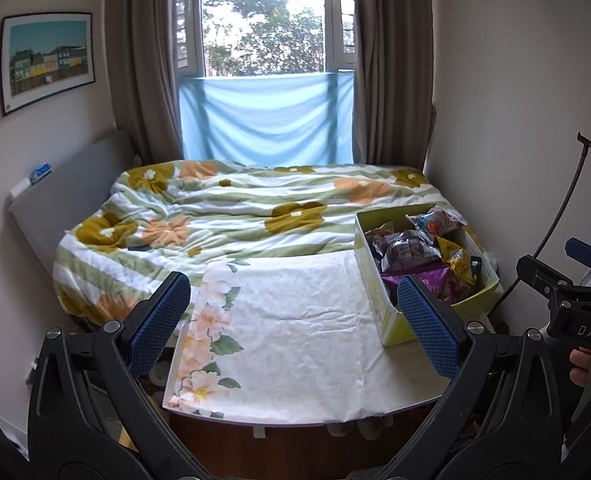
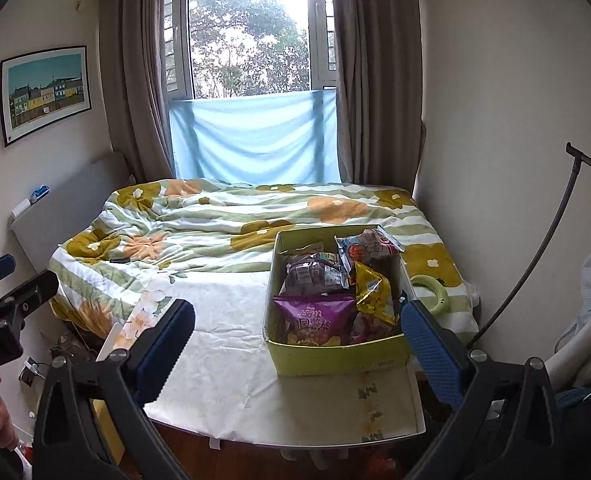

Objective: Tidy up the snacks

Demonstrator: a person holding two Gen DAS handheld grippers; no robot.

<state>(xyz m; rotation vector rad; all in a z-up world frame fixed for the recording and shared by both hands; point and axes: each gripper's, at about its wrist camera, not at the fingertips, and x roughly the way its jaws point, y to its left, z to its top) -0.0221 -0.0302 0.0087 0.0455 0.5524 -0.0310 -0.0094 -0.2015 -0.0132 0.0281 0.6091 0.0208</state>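
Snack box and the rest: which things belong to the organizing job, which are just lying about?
Job:
green box
purple snack bag
yellow snack bag
white floral table

Lying about:
floral quilt
green ring
framed picture

The left tool (image 1: 293, 312), black-framed with blue textured pads (image 1: 159, 320), hangs with its jaws spread wide and nothing between them, above a tabletop draped in a white floral-edged cloth (image 1: 295, 332). At the cloth's right side stands an open yellow-green cardboard box (image 1: 391, 324), filled with snack packets: a purple foil bag (image 1: 435, 276), a dark purple packet (image 1: 409, 252), a yellow crinkled packet (image 1: 461, 262) and a pale blue-and-white packet (image 1: 439, 220) leaning at the far end. Behind lies a bed with a green-striped flowered quilt (image 1: 235, 216). At the right edge, the black right tool (image 1: 567, 284) shows, held by a hand (image 1: 585, 364).
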